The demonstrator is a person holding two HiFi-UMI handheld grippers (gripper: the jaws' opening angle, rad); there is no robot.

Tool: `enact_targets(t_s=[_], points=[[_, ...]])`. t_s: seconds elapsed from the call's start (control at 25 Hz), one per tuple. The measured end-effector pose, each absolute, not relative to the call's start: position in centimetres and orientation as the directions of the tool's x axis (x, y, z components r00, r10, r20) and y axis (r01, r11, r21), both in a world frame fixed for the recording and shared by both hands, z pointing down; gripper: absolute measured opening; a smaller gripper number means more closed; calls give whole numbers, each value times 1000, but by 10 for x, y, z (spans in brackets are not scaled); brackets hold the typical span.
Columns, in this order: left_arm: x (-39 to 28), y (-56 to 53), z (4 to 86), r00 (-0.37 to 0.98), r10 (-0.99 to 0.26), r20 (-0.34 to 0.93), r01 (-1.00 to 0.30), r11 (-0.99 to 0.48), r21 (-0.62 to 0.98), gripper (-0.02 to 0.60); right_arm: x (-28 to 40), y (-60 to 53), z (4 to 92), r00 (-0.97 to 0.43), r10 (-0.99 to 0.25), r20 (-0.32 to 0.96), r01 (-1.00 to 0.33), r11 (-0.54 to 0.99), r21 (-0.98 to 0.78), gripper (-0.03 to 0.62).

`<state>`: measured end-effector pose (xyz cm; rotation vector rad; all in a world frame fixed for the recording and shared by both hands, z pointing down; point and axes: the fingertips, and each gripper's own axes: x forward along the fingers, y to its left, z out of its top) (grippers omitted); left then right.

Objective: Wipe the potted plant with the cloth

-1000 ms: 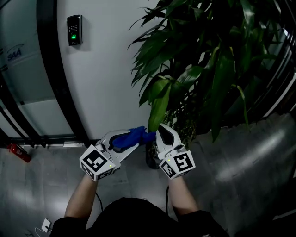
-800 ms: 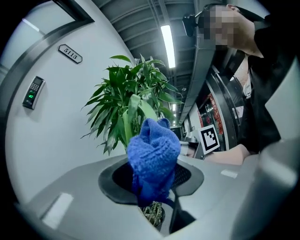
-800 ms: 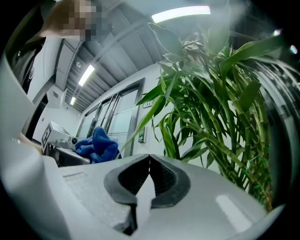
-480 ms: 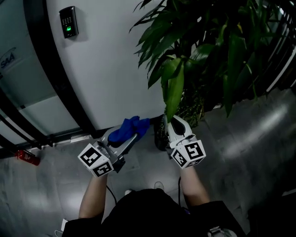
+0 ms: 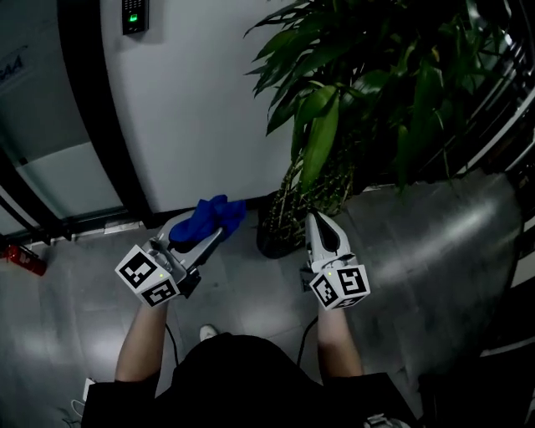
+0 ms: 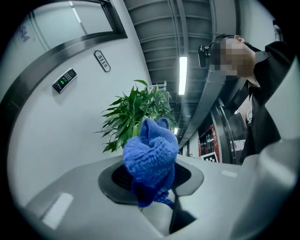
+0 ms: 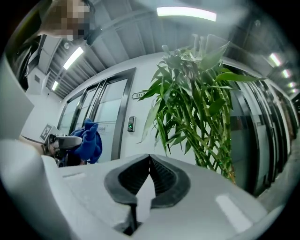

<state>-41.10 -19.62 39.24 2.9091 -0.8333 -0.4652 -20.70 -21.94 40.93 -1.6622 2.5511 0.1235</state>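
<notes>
Red cylinder [image 5: 21,259] low at far left on the floor; possibly a fire extinguisher, too dim to confirm.

Black door frame upright [image 5: 84,109], running top to bottom beside a white wall [image 5: 201,109].

Keypad [image 5: 134,17] with green light, mounted high on that wall, top left.

Left gripper [image 5: 205,238]: held low, left of centre, angled up and rightward toward the plant. Jaws clamped on the cloth.

Cloth [image 5: 209,219]: blue, knitted, bunched into a loose wad, bulging out past the jaw tips. Clear of the leaves; near the pot, not touching it.

Potted plant [image 5: 351,92]: long green leaves filling the upper right, thin stems dropping into a dark pot [image 5: 266,242]. Pot standing on the floor close against the wall, between the two grippers.

Broad leaf [image 5: 322,146] drooping low, above the right gripper, apart from it.

Right gripper [image 5: 318,224]: just right of the pot, pointed up toward the stems. Jaws together at the tips, nothing between them.

Floor [image 5: 435,267]: grey, glossy, streaked with reflections at right.
</notes>
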Motion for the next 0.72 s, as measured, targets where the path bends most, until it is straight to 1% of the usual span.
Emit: enact_targets(t_s=[0.24, 0.4, 0.72], points=[[-407, -170, 389, 754, -589, -290, -557, -808, 194, 155, -180, -184, 399, -406, -900, -160, -911, 412, -4, 3], [-394, -143, 385, 714, -627, -311, -587, -778, 223, 155, -147, -148, 397, -414, -896, -163, -906, 422, -17, 3], [-382, -72, 387, 642, -707, -297, -677, -705, 213, 155, -124, -95, 409, -487, -855, -177, -864, 502, -47, 3]])
